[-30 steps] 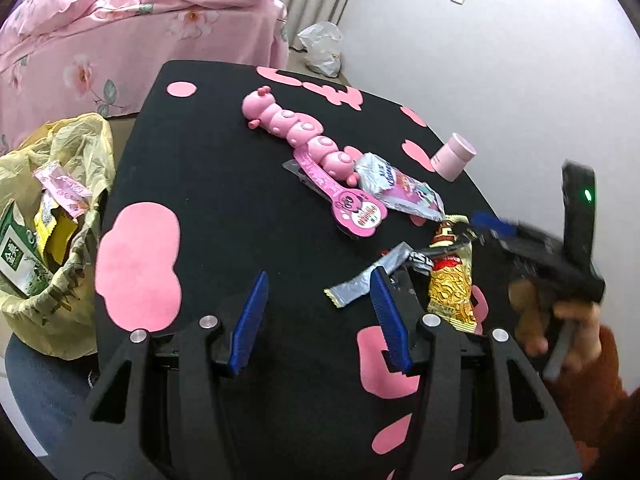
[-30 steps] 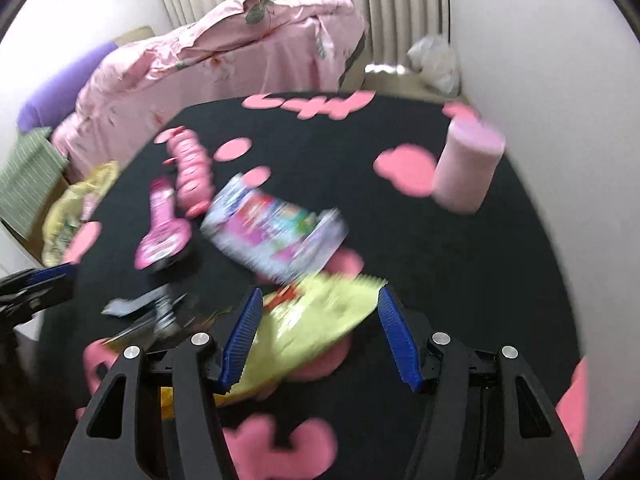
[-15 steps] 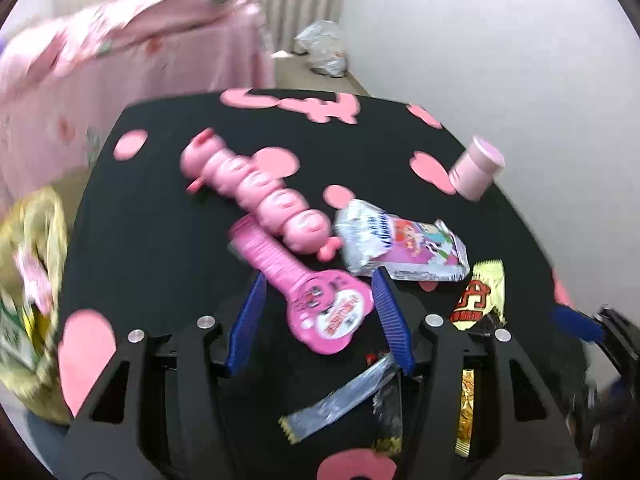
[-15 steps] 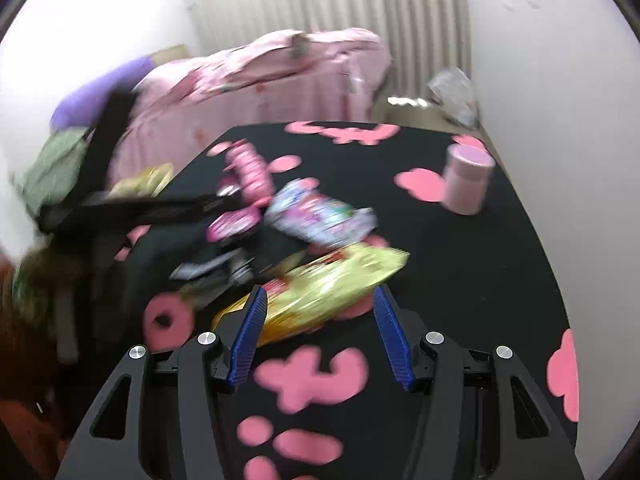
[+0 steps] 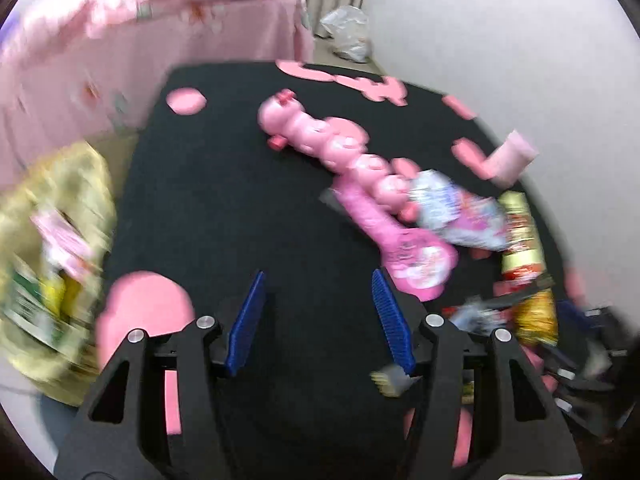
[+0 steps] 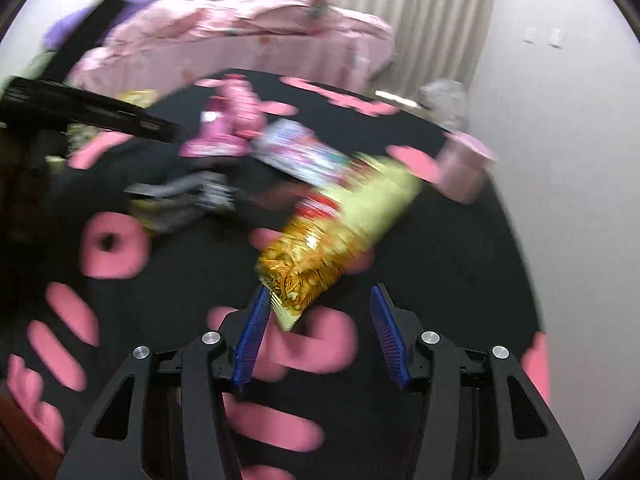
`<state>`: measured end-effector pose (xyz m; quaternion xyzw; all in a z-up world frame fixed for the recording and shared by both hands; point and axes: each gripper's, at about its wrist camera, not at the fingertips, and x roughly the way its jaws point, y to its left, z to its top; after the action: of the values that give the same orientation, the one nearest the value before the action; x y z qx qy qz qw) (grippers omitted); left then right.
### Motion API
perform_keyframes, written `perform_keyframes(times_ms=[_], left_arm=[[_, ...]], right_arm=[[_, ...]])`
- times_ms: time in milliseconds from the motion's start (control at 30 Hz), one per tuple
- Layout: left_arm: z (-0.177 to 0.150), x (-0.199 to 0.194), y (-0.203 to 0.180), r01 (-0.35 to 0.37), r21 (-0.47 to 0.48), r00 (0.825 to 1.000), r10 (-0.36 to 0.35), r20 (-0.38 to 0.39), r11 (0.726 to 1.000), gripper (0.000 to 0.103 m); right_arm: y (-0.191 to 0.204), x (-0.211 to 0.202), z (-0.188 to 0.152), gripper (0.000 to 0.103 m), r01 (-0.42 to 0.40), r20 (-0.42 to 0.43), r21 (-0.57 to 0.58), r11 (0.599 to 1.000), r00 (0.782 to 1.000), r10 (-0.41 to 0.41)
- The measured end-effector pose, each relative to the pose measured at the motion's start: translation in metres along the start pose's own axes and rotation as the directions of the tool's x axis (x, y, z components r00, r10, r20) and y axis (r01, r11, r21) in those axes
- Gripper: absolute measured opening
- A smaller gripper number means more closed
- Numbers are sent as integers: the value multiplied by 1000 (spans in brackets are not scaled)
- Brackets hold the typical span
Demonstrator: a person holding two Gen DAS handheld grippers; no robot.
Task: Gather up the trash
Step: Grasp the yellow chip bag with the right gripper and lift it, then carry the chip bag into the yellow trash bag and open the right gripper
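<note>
Both views are motion-blurred. My left gripper (image 5: pixel 318 320) is open and empty over bare black tabletop. A pink flat toy package (image 5: pixel 400 240) lies just right of it, with a white-and-pink snack wrapper (image 5: pixel 456 212) and a yellow-red snack bag (image 5: pixel 524 248) further right. A yellow trash bag (image 5: pixel 56 248) with wrappers inside hangs at the table's left edge. My right gripper (image 6: pixel 316 332) is open; the yellow snack bag (image 6: pixel 336 232) lies on the table just ahead of its left finger. A silver wrapper (image 6: pixel 188 192) lies to the left.
A pink caterpillar toy (image 5: pixel 328 140) and a pink cup (image 5: pixel 508 160) stand on the black table with pink patches (image 5: pixel 208 184). A pink-covered bed (image 6: pixel 240 40) is behind. The left gripper's body (image 6: pixel 80 112) crosses the right wrist view's upper left.
My left gripper has swung back left, away from the pink package, so the trash bag shows again. My right gripper has moved closer to the yellow snack bag. Both stay open.
</note>
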<state>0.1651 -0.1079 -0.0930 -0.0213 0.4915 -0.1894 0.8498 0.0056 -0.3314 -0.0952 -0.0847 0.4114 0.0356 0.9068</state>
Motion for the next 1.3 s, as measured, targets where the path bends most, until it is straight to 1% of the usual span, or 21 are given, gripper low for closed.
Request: perform_keyframes(times_ms=[33,67,100,133,267,367,400,500,600,667,733,767,800,867,933,1000,1033,1100,1233,1267,1300], left_arm=[[1,2,0,46,-34,999,-47,-17,998,53],[2,5,-2,87,-60,996,-89,-33,994,53],[3,9,-7,105,-70,993,-108,-40,992,53],[5,12,-12,103,-67,994,-106,-41,992,53],[15,29,-44,10,16,999,-9,-40,1000,53],[16,39,-64,-67,114,997,71,-31,991,53],[14,39,-66,-72,136,997,76,-29,988,53],[8,31,-61,-77,169,996,82,-20,983,54],[5,20,-46,-149,184,989,150,8,972,54],[6,14,-32,-167,167,986,169,7,972,53],[7,12,-19,-144,137,989,146,-10,980,53],[7,11,-15,-99,119,994,104,-29,988,53],[6,10,-12,-38,91,998,42,-50,995,53],[6,11,-10,68,17,995,-67,-69,998,53],[8,15,-15,96,-12,993,-97,-69,995,53],[11,20,-21,89,-30,994,-91,-63,996,53],[13,22,-24,79,-36,995,-81,-58,996,53],[18,27,-29,49,-50,998,-52,-46,998,53],[26,34,-32,11,-85,999,-14,-34,996,53],[27,35,-33,5,-92,999,-8,-31,996,52],[27,35,-33,-3,-89,1000,0,-31,996,44]], right_arm=[[-13,0,-4,49,27,-12,23,999,1000,-27],[-23,-2,-7,49,32,-17,48,998,999,-31],[-33,-4,-10,49,22,-17,77,997,1000,-21],[-43,-9,-12,49,0,-10,110,994,1000,1],[-68,-26,-13,49,-54,55,199,979,998,44],[-79,-31,-3,49,-147,103,273,951,987,123],[-83,-28,4,49,-193,115,298,935,979,166],[-82,-13,31,49,-287,118,316,904,958,263],[-76,9,58,49,-301,97,299,906,954,285],[-74,24,72,49,-298,78,287,910,955,287],[-74,44,82,49,-303,46,299,905,952,304],[-76,53,86,49,-302,28,310,901,951,309],[-78,63,88,49,-300,4,322,898,949,315],[-83,80,89,49,-276,-47,341,899,950,309],[-85,90,84,37,-280,-80,355,892,941,327],[-82,89,79,28,-320,-80,336,886,927,366],[-79,82,76,28,-339,-69,302,891,924,375],[-73,67,70,26,-347,-47,239,907,929,368],[-74,43,64,26,-334,8,201,921,941,339],[-75,36,63,26,-325,26,200,924,945,326],[-77,32,63,26,-317,38,201,927,948,316]])
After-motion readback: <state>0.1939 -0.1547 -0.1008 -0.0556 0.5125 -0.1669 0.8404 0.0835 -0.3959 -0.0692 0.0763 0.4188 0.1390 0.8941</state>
